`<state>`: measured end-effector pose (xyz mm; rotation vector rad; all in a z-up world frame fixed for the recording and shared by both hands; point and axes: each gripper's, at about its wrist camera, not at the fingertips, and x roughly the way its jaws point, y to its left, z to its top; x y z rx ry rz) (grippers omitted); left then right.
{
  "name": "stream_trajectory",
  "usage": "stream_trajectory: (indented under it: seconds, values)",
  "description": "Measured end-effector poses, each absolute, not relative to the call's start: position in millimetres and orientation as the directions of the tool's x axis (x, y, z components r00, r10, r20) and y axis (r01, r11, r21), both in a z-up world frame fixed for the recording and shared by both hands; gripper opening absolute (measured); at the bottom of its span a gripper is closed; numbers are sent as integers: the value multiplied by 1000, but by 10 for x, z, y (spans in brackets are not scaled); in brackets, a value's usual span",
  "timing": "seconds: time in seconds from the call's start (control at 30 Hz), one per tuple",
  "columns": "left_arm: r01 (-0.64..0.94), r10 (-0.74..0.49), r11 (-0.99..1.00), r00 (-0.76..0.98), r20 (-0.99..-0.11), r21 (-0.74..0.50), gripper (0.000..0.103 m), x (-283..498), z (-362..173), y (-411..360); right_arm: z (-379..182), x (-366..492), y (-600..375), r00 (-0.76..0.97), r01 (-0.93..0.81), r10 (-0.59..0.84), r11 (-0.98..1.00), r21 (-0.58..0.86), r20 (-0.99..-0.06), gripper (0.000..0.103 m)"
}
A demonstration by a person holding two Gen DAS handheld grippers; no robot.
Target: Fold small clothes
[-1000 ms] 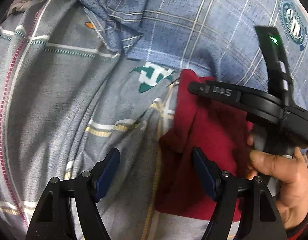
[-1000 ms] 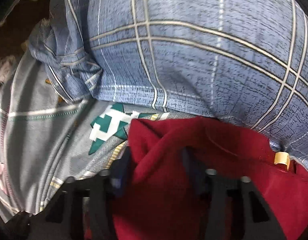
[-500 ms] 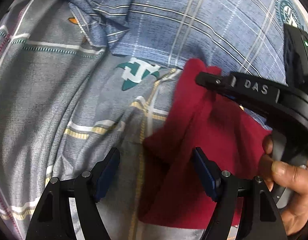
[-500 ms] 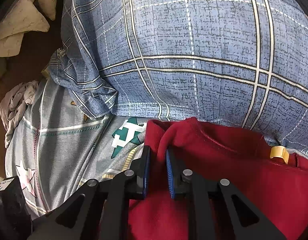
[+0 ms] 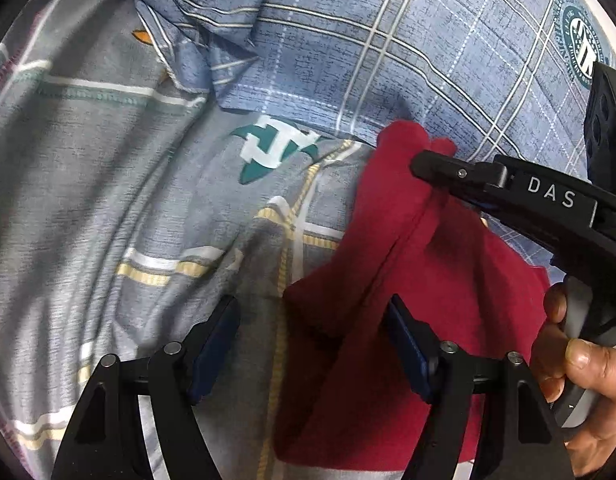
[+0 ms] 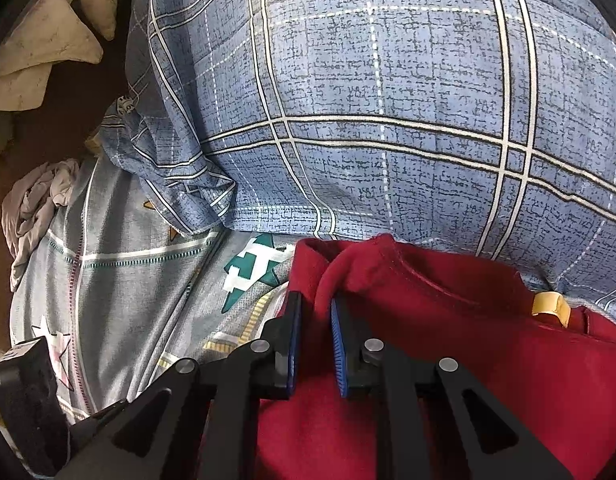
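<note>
A dark red garment (image 5: 392, 280) lies on the grey patterned bedsheet (image 5: 108, 208), against a blue plaid pillow (image 5: 388, 40). My right gripper (image 6: 315, 320) is shut on the garment's upper left corner (image 6: 340, 276) and lifts it a little; it also shows in the left wrist view (image 5: 424, 166). A yellow tag (image 6: 548, 306) sits at the garment's collar. My left gripper (image 5: 314, 340) is open, its jaws wide apart above the garment's lower left edge.
The blue plaid pillow (image 6: 388, 100) fills the far side. A crumpled grey cloth (image 6: 36, 208) and beige fabric (image 6: 48, 32) lie at the far left by the bed's edge. A hand (image 5: 588, 380) holds the right gripper's handle.
My right gripper has closed on the red garment's corner and raised it. The left gripper has drifted slightly over the sheet and stays open.
</note>
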<state>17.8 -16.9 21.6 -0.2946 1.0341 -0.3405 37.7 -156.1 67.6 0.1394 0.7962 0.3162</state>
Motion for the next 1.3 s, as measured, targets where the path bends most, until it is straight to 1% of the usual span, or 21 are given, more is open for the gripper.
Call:
stream_trajectory:
  seconds: [0.03, 0.2, 0.27, 0.33, 0.37, 0.4, 0.43, 0.47, 0.57, 0.63, 0.7, 0.73, 0.77, 0.8, 0.83, 0.93, 1.03, 1.17, 1.2, 1.23, 1.3]
  values:
    - [149, -434, 898, 457, -776, -414, 47, 193, 193, -171, 676, 375, -1567, 655, -225, 330, 944, 242, -680, 13]
    - [179, -478, 875, 464, -745, -450, 30, 182, 223, -155, 672, 361, -1565, 653, -224, 328, 945, 240, -682, 13]
    - [201, -504, 860, 483, -716, -470, 26, 142, 301, -122, 675, 360, -1568, 645, -225, 331, 943, 243, -689, 15]
    - [233, -510, 857, 514, -690, -460, 24, 83, 410, -130, 683, 371, -1581, 629, -213, 339, 941, 264, -700, 24]
    - [245, -509, 858, 524, -683, -452, 23, 58, 444, -130, 682, 386, -1585, 616, -201, 344, 938, 281, -709, 45]
    - [262, -511, 858, 530, -677, -442, 23, 20, 480, -150, 688, 393, -1597, 599, -189, 361, 931, 311, -715, 70]
    - [275, -512, 858, 532, -674, -434, 23, -10, 501, -161, 689, 390, -1591, 596, -185, 376, 924, 334, -710, 76]
    - [291, -510, 860, 536, -673, -419, 23, -36, 518, -186, 696, 379, -1577, 594, -191, 391, 917, 349, -703, 79]
    - [309, -512, 859, 537, -671, -408, 23, -78, 528, -196, 666, 403, -1431, 565, -224, 403, 915, 336, -720, 79]
    - [314, -516, 857, 527, -675, -410, 23, -78, 524, -186, 567, 478, -1294, 539, -226, 356, 934, 276, -764, 79]
    - [314, -500, 866, 514, -697, -389, 26, -66, 544, -166, 463, 534, -1195, 535, -217, 265, 961, 172, -802, 70]
    - [314, -493, 869, 516, -701, -382, 37, -62, 569, -140, 445, 531, -1182, 547, -214, 233, 968, 135, -804, 45]
    - [313, -492, 871, 517, -701, -380, 45, -66, 604, -114, 444, 514, -1196, 560, -214, 223, 969, 121, -798, 35]
    - [308, -481, 876, 533, -696, -370, 60, -84, 645, -80, 472, 477, -1263, 576, -218, 256, 963, 156, -776, 31]
    - [301, -466, 885, 560, -684, -356, 65, -109, 683, -61, 495, 449, -1330, 587, -219, 282, 958, 186, -759, 28]
    - [313, -468, 884, 605, -644, -348, 69, -197, 783, -34, 568, 362, -1552, 604, -210, 343, 939, 272, -719, 24]
    - [358, -503, 864, 575, -645, -354, 73, -240, 755, -161, 632, 287, -1688, 621, -210, 374, 926, 314, -689, 22]
    - [418, -445, 876, 514, -734, -239, 73, -288, 575, -417, 692, 236, -1737, 630, -220, 385, 921, 320, -674, 20]
    - [427, -421, 881, 507, -752, -205, 69, -300, 537, -486, 702, 221, -1756, 632, -221, 387, 921, 322, -671, 20]
    - [425, -404, 886, 509, -760, -186, 54, -310, 521, -522, 720, 225, -1775, 633, -222, 389, 920, 324, -669, 20]
    - [416, -432, 880, 503, -749, -228, 26, -333, 557, -527, 741, 222, -1837, 636, -220, 393, 917, 332, -664, 20]
